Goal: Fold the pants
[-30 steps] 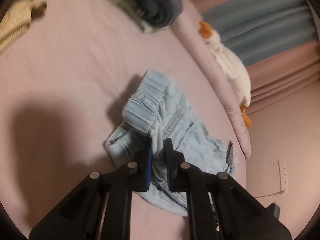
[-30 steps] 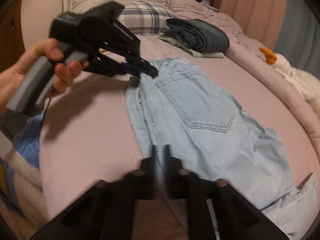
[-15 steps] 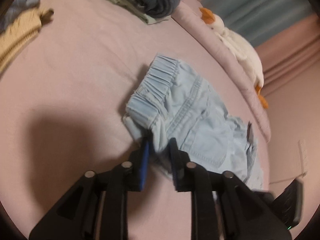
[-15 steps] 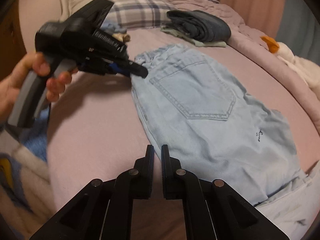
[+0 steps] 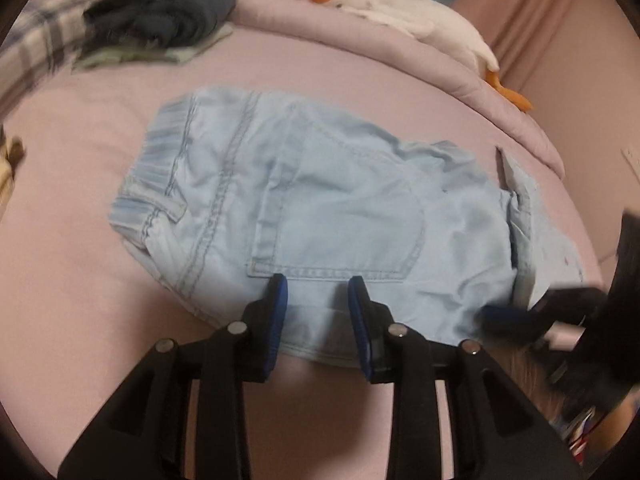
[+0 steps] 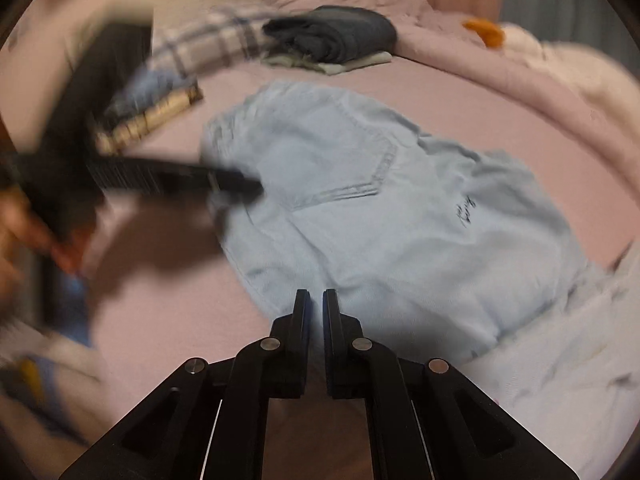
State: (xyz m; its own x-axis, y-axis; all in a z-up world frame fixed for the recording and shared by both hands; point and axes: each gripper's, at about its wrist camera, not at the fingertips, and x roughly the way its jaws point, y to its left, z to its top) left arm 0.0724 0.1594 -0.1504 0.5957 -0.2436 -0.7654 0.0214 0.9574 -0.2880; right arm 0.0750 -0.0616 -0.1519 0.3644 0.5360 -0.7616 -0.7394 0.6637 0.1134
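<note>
Light blue denim pants [image 5: 320,208] lie spread on the pink bed, back pocket up, elastic waistband to the left. My left gripper [image 5: 318,288] is open, its fingers over the near edge of the pants just below the pocket, holding nothing. In the right wrist view the pants [image 6: 380,220] fill the middle, and my right gripper [image 6: 316,300] is shut at their near edge; whether cloth is pinched is unclear. The left gripper [image 6: 240,186] shows there blurred, over the waist end. The right gripper [image 5: 504,316] shows blurred at the leg end.
A stack of folded dark clothes [image 5: 160,20] lies at the back beside a plaid pillow [image 6: 208,48]. A white goose plush [image 5: 400,4] rests on the rolled pink duvet [image 5: 440,68] along the far edge. Folded yellow and blue garments [image 6: 152,112] lie at the left.
My left gripper has let go of the waistband, opened, and swung along to the near edge by the pocket. The pants now lie flat. My right gripper has moved up to their near edge.
</note>
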